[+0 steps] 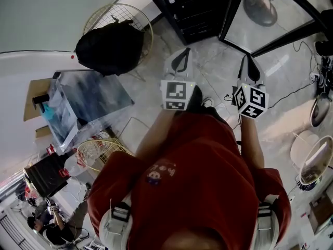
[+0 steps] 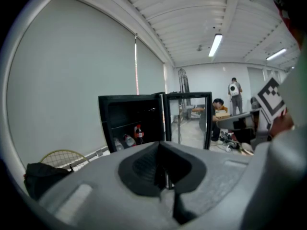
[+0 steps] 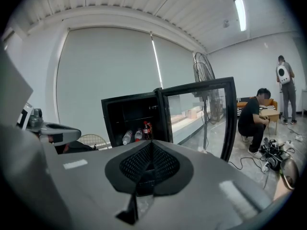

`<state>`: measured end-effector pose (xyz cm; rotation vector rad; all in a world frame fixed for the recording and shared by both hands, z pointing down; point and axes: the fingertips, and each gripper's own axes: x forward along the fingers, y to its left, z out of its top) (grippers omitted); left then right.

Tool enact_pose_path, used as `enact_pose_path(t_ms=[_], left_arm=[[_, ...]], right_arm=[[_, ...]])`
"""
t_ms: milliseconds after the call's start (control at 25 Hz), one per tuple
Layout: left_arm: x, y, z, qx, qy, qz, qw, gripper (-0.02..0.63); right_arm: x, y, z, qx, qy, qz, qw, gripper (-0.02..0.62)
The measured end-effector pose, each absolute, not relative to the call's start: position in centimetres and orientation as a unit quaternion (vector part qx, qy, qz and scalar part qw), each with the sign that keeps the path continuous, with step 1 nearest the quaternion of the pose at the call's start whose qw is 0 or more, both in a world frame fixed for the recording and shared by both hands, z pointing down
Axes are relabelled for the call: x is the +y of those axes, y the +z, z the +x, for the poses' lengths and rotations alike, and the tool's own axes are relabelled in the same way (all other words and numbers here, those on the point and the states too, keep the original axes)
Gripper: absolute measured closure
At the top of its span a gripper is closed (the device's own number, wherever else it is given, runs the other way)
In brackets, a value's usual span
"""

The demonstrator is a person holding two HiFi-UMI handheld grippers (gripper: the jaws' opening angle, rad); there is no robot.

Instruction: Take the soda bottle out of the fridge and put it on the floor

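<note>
With left gripper (image 1: 182,56) and right gripper (image 1: 248,61) both pinched shut on nothing, we'd open one wide before reaching the dark red-labelled soda bottle (image 3: 146,129) in the black fridge (image 3: 129,100).

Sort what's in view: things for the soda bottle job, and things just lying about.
For the job: soda bottle, fridge, floor, left gripper, right gripper, both shut and empty.
Lying about: black bag, water bottles, wire basket, fan.

Fridge door (image 3: 201,121) glass, glossy; floor (image 1: 218,74) polished stone; bag (image 1: 109,48) matt cloth.
</note>
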<state>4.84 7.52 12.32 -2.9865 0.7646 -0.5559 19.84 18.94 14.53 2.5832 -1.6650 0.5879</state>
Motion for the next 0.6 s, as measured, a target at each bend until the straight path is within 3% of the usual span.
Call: enact_pose_path(t_ms=[600], left_arm=[[-4.3, 13.6, 5.3, 0.278, -0.156, -0.947, -0.031, 0.606]], right_arm=[[4.9, 13.7, 19.7, -0.584, 0.170, 0.792, 0.049, 0.595]])
